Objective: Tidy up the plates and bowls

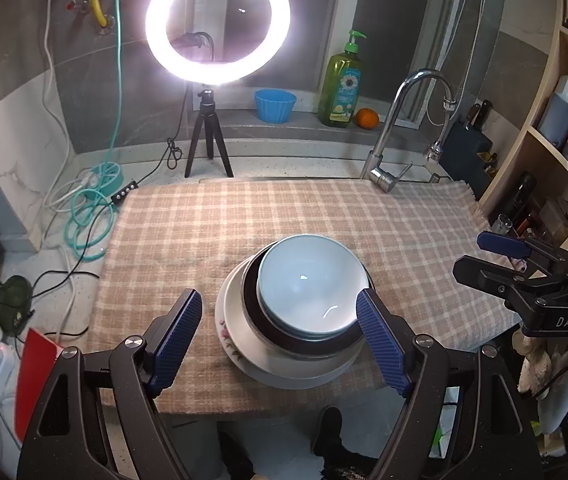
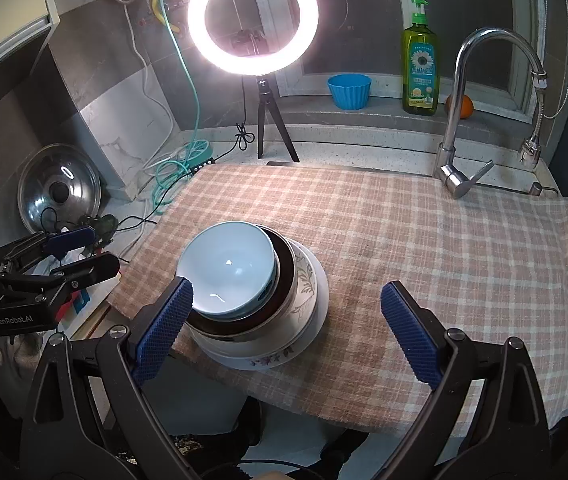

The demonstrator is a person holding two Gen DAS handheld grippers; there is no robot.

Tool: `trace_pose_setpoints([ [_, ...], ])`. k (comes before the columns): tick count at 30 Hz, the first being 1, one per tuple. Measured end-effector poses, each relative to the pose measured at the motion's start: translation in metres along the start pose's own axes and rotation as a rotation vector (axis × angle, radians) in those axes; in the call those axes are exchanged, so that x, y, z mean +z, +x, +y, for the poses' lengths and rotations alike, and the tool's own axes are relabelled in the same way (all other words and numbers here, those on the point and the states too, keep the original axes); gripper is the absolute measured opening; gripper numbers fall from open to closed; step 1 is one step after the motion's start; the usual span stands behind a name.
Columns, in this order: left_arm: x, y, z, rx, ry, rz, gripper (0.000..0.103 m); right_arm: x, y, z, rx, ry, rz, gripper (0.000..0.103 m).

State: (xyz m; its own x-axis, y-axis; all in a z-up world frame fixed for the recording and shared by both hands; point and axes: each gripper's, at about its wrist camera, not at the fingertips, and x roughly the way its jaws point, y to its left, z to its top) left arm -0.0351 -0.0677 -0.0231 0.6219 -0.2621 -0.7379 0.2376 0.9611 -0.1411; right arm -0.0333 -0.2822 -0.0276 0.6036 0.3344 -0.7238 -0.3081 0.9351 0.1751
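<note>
Stack on the checked cloth (image 1: 244, 220) near the front edge of the surface: blue bowl (image 1: 307, 280) nested in a dark bowl (image 1: 252, 300), on floral plates (image 1: 236, 332). Left tongs (image 1: 284, 336) stand wide and empty beside the stack; right tongs (image 2: 284, 328) likewise wide, empty. Risk: the blue bowl sits off-centre; a nudge from either pad could tip it or push the stack toward the edge.

Left claw (image 1: 280, 336) jaws apart, right claw (image 2: 287, 328) spread wide
</note>
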Motion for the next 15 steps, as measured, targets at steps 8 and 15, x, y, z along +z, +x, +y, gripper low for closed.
trace_pose_setpoints([
  [8, 0.0002, 0.0006, -0.0004, 0.0, 0.0, 0.002, 0.08, -0.0016, 0.0017, 0.0007, 0.003, 0.013, 0.005, 0.097],
  [15, 0.0003, -0.0001, 0.0008, -0.001, -0.006, -0.002, 0.08, -0.0026, 0.003, -0.0004, 0.001, 0.017, 0.007, 0.097],
])
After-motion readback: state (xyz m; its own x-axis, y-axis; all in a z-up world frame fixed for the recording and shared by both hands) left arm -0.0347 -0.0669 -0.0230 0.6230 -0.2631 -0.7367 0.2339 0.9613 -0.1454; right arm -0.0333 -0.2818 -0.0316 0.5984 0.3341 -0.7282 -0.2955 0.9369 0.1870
